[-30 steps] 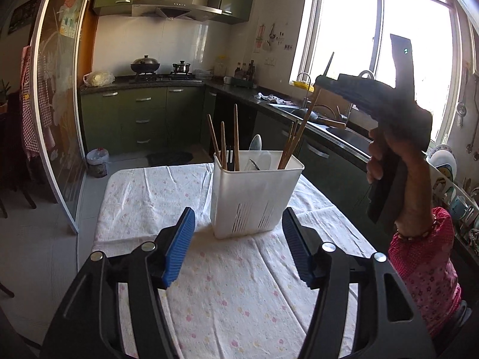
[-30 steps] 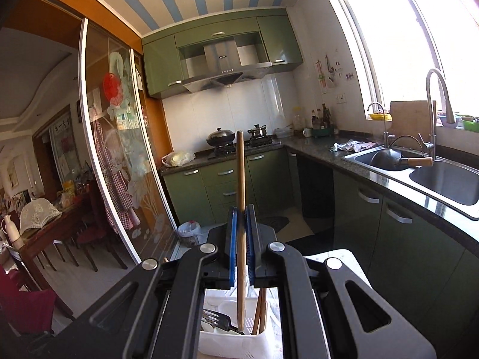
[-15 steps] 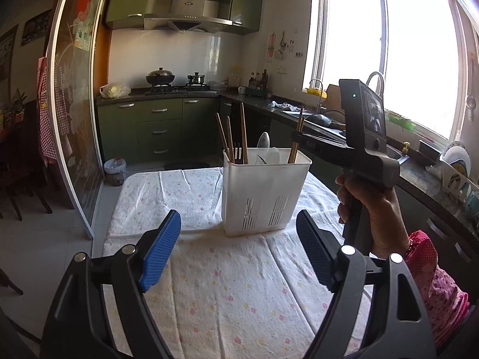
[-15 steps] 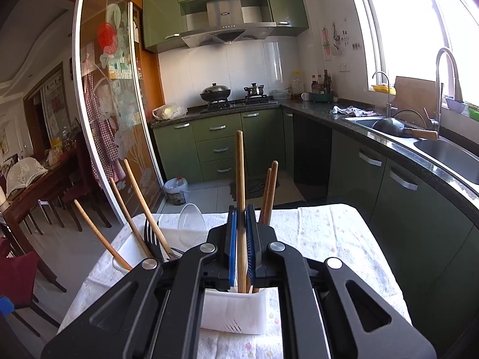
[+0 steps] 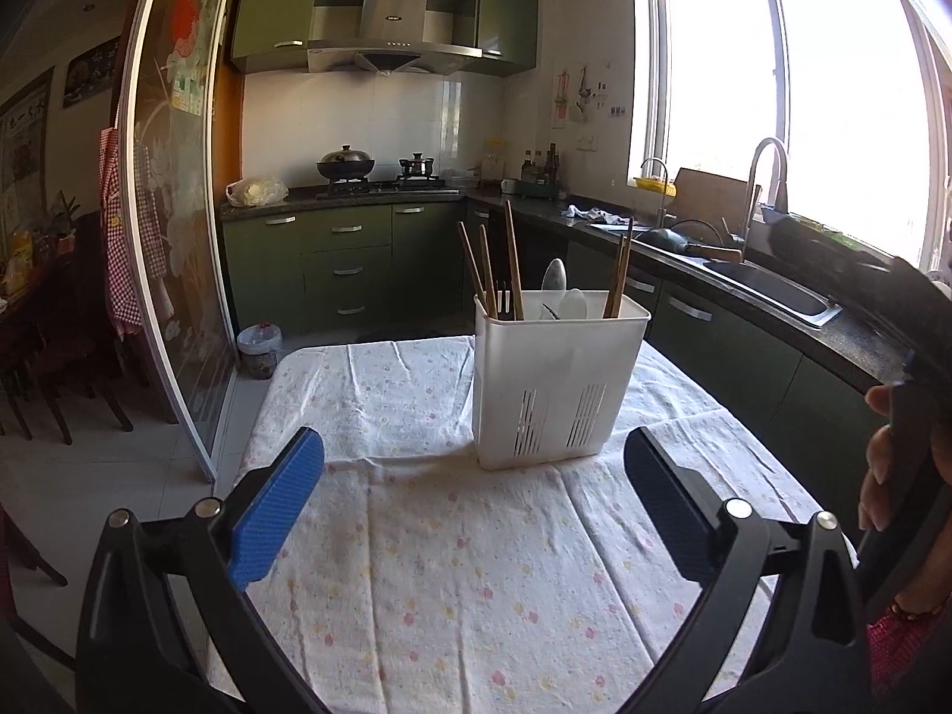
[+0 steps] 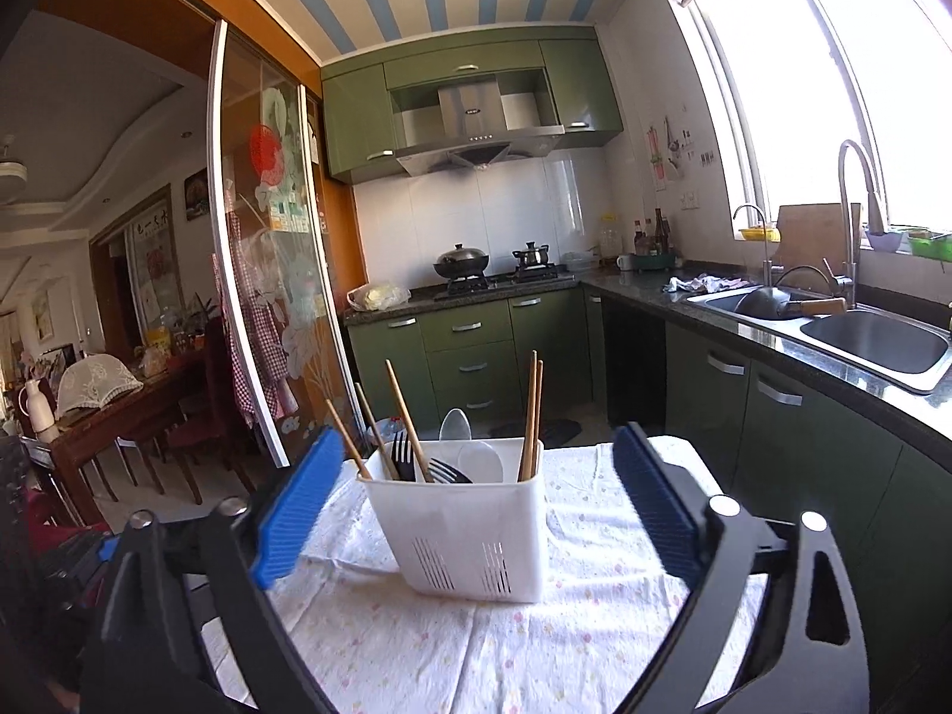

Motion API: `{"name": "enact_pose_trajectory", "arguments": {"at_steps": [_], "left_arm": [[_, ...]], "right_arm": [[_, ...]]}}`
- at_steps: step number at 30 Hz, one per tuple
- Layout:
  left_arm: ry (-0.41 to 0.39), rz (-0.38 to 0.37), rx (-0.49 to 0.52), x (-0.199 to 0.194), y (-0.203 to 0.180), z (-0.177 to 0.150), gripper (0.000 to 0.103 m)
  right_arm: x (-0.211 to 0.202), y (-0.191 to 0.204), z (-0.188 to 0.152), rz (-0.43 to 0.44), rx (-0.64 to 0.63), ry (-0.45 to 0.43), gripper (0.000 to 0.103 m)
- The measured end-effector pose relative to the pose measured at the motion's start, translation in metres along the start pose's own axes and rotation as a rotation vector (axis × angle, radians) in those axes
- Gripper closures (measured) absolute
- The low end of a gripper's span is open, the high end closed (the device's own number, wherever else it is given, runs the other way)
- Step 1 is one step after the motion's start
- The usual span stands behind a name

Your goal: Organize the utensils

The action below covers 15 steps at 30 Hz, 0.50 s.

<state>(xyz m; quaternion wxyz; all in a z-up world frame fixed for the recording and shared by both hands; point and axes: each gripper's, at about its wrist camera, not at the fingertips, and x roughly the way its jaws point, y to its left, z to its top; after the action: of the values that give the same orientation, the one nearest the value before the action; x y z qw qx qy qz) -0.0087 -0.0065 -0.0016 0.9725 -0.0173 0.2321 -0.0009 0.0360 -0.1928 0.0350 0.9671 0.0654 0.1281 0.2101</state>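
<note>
A white slotted utensil holder [image 5: 556, 378] [image 6: 461, 526] stands on the table with the flowered cloth [image 5: 452, 559]. Wooden chopsticks [image 5: 509, 262] [image 6: 531, 413] stand in it, some leaning left, a pair at the right corner. Spoons [image 5: 562, 294] [image 6: 476, 452] and black forks [image 6: 410, 458] sit between them. My left gripper [image 5: 473, 503] is in front of the holder, its jaws opening wide with nothing between them. My right gripper [image 6: 479, 509] faces the holder from nearby, jaws opening wide, nothing between the pads. A hand [image 5: 898, 464] grips the right gripper's handle at the right edge.
A green kitchen counter [image 6: 791, 351] with a sink [image 6: 874, 348] and tap runs along the right under the window. The stove with two pots [image 5: 375, 169] is at the back. A glass sliding door [image 5: 172, 238] stands left, a dining table and chairs [image 6: 119, 416] beyond it.
The right gripper lowered a chopstick into the holder's right corner, let go and drew back with its jaws wide. The left gripper's jaws spread wider and tilted up a little.
</note>
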Motion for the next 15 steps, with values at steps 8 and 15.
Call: {"name": "enact_pose_trajectory", "arguments": {"at_steps": [8,15], "left_arm": [[0.058,0.062,0.038,0.002,-0.003,-0.014,0.007],[-0.046,0.076,0.046,-0.02,-0.002,-0.021,0.007]], "right_arm": [[-0.081,0.002,-0.052,-0.033,0.002,-0.005,0.004],[-0.098,-0.002,-0.069,-0.019,0.038,-0.013,0.004]]}}
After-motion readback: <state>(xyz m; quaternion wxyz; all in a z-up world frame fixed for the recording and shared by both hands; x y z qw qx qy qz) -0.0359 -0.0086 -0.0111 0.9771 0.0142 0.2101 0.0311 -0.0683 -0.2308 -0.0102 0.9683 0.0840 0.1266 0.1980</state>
